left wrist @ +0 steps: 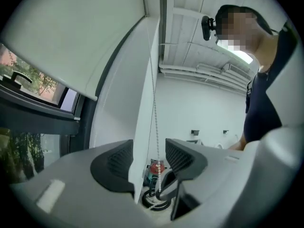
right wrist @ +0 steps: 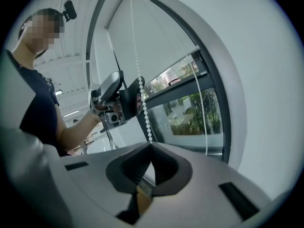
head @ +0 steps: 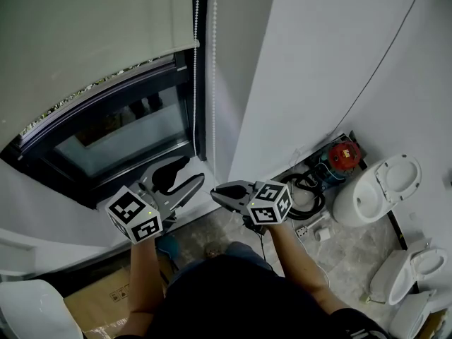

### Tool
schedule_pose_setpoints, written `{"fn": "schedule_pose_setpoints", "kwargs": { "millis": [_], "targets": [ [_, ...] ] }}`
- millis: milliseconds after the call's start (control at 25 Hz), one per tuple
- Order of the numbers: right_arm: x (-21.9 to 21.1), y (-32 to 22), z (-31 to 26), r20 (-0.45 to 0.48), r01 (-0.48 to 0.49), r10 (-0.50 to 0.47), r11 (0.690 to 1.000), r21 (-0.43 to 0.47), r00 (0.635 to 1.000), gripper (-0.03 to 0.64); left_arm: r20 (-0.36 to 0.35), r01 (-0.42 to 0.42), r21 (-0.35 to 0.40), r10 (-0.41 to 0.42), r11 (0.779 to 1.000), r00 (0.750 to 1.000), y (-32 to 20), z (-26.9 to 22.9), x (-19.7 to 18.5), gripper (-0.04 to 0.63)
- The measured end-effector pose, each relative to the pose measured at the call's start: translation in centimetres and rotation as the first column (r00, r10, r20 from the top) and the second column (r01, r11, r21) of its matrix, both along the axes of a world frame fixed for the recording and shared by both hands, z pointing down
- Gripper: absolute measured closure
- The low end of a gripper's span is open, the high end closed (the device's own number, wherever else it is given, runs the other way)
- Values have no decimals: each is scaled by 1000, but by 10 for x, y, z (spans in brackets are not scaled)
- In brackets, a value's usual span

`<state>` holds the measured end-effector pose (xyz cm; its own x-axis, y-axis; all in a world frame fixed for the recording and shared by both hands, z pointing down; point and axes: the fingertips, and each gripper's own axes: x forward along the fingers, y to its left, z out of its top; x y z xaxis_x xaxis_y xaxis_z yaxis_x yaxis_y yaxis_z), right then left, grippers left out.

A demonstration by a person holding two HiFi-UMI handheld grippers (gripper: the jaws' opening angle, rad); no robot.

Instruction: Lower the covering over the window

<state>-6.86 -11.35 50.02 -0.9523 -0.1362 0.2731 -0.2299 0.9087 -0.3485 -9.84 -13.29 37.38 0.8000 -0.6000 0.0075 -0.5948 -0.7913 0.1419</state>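
The blind (head: 92,27) is hung over the upper part of the window (head: 120,129), at the left. The chain (head: 195,62) is hung just right of the blind, along the frame. Below the window, the left tongs (head: 192,169) and right tongs (head: 214,189) are held side by side, near each other. One strand is pinched in the right tongs. A strand is passed untouched between the left tongs' spread jaws. Far right, the toilet (head: 378,189) is set on the floor (head: 353,253).

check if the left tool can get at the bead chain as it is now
Probably yes: the left tool is open and the bead chain hangs in the gap between its jaws, with nothing blocking it.
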Motion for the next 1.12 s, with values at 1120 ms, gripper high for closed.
{"fn": "schedule_pose_setpoints", "kwargs": {
  "millis": [1120],
  "targets": [
    [3,22,50,-158,45,-47,999,-18,986,604,-104,-188,-138,175,972,979,-1,17,54,581]
  ]
}}
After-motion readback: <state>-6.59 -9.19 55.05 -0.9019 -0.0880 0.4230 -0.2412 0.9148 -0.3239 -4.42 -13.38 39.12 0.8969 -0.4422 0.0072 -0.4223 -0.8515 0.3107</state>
